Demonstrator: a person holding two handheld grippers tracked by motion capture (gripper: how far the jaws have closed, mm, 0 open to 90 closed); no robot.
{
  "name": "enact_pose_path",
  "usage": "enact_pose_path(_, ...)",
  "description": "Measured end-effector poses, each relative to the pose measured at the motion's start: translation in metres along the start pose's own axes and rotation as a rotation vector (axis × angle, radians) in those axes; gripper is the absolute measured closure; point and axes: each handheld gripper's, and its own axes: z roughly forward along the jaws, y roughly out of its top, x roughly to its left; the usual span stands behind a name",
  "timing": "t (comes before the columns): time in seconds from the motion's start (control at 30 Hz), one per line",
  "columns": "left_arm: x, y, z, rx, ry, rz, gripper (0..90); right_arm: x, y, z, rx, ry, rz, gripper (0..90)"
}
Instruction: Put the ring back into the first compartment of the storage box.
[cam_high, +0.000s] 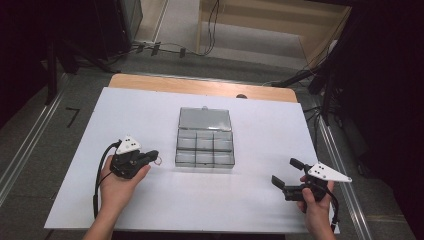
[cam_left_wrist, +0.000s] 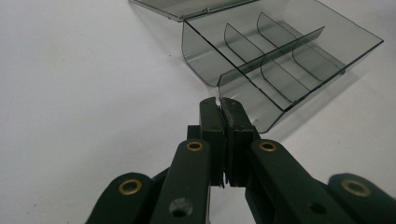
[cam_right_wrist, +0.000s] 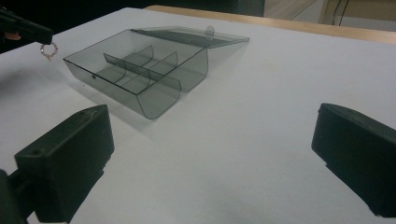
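Ring (cam_high: 158, 160) hangs pinched in the left gripper (cam_high: 151, 157) jaws, just left of the box (cam_high: 205, 151); next, carry it over a compartment. Right gripper (cam_high: 286, 173) jaws gape empty.

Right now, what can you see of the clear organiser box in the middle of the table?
The organiser box is smoky transparent plastic, seemingly rigid. Its lid is swung fully open and lies flat on the far side, a small latch tab at its far edge. Thin dividers split the tray into six compartments, two rows of three, all empty. It rests squarely on the white table cover, near its centre. Neither claw touches it.
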Motion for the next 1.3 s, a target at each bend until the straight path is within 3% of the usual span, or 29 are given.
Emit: enact_pose_path(1.3, -0.008, 0.034, 0.013, -0.012, -0.034, 0.031, 88.0, -0.003, -0.001, 0.000, 0.002, -0.003, 0.004, 0.0)
